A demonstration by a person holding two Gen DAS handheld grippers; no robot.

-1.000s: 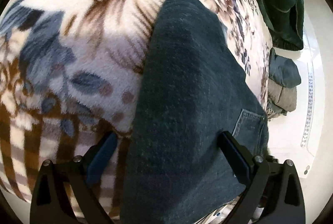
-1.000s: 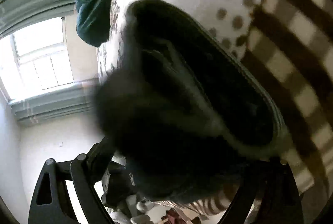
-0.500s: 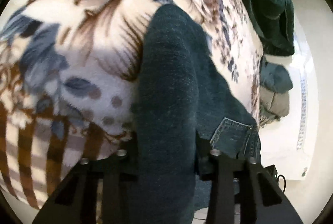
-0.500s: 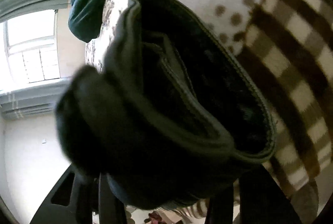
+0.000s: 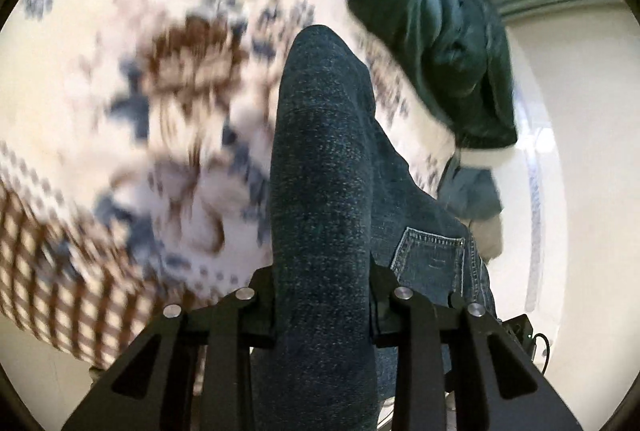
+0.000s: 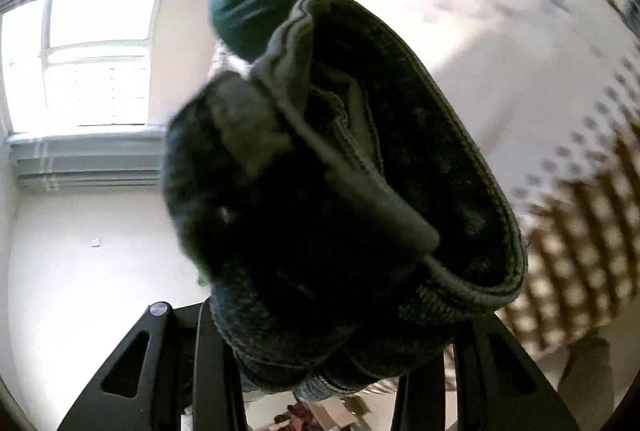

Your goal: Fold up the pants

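Both tongs are still squeezing in on the jeans [image 5: 320,191]: left tongs [image 5: 322,305] pinch a bunched fold, right tongs [image 6: 332,363] grip the waistband end, held above the floral blanket [image 5: 120,111], green jacket [image 5: 440,43] behind, no readable labels anywhere

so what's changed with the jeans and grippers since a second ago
Both jaws went from wide open to clamped on the jeans: the left hand-held gripper on a bunched fold, the right hand-held gripper on the waistband end. Both have lifted the denim off the patterned blanket. The green garment stayed put.
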